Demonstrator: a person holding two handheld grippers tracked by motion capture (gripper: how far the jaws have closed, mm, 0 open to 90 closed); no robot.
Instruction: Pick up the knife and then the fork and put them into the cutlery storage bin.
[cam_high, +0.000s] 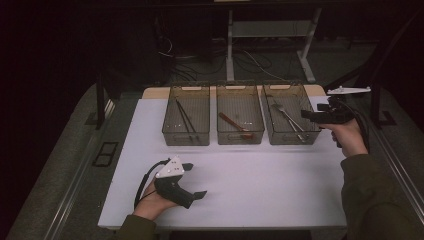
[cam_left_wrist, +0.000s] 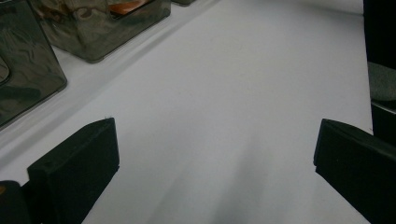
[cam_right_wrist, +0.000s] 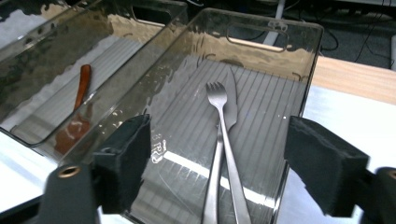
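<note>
Three clear bins stand in a row at the back of the white table (cam_high: 250, 180). The right bin (cam_high: 291, 95) (cam_right_wrist: 280, 93) holds a metal fork (cam_right_wrist: 219, 135) crossed over a knife (cam_right_wrist: 232, 91). In the middle bin (cam_high: 240, 100) lies a red-brown spoon (cam_high: 235, 126) (cam_right_wrist: 79, 112). Black chopsticks (cam_high: 185, 119) lie in the left bin (cam_high: 186, 95). My right gripper (cam_high: 306, 116) (cam_right_wrist: 217, 170) hovers open at the right bin's near right edge, jaws wide above the fork. My left gripper (cam_high: 195, 181) (cam_left_wrist: 215, 154) rests open on the table's front left, nothing between its jaws.
Beyond the table are a desk frame and cables on a dark floor (cam_high: 260, 60). A strip of wooden tabletop (cam_right_wrist: 355, 77) shows behind the bins. Bare white surface lies between the bins and the front edge.
</note>
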